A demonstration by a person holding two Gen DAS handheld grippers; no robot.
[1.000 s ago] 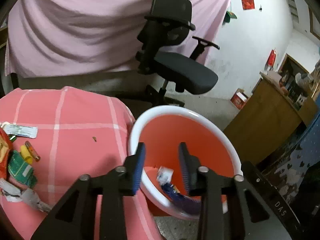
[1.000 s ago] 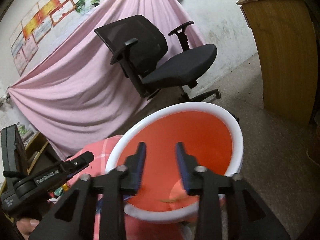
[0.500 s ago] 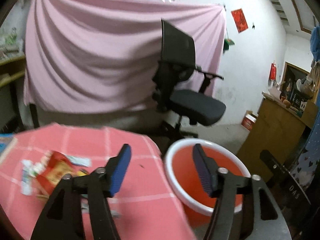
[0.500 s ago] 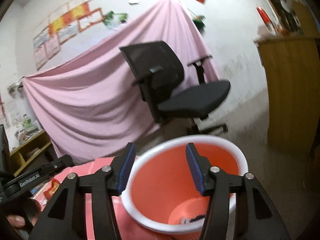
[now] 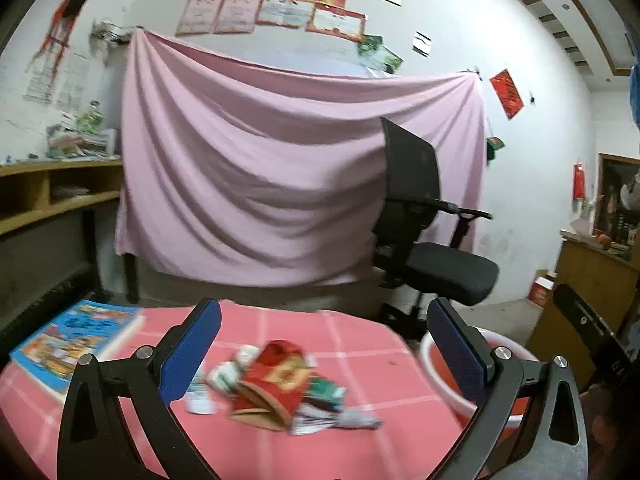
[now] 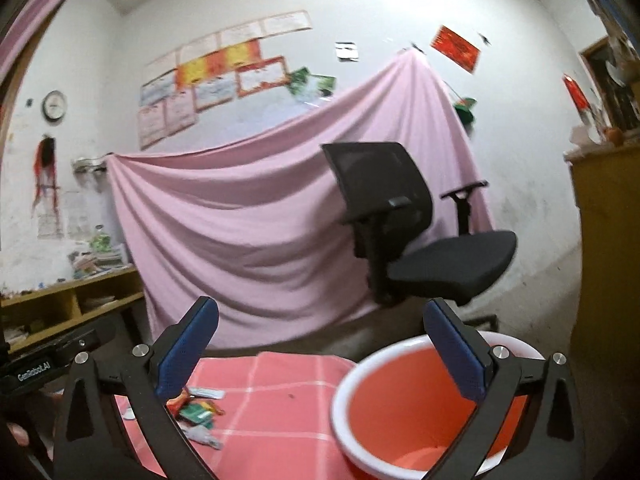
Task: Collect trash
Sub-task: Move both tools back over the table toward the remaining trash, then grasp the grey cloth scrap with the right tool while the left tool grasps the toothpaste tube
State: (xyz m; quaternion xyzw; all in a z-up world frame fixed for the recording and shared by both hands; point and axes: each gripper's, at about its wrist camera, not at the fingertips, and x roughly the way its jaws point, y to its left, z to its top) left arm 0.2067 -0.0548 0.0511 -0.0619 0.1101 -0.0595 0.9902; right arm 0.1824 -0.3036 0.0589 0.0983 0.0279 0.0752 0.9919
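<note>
Hovering | both fingers wide | trash pile (image 5: pixel 280 384) between left fingers (image 5: pixel 192 352)

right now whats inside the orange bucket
Only bare orange wall shows inside the orange bucket in the right wrist view. Its bottom is cut off by the frame edge and the right gripper, so any trash there is hidden.

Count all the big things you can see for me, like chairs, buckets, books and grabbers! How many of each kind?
Chairs: 1
Buckets: 1
Books: 1
Trash piles: 1, too blurred to count the pieces
Pink sheets: 1
Grabbers: 2, the left gripper and the right gripper, both open
Total: 7
</note>
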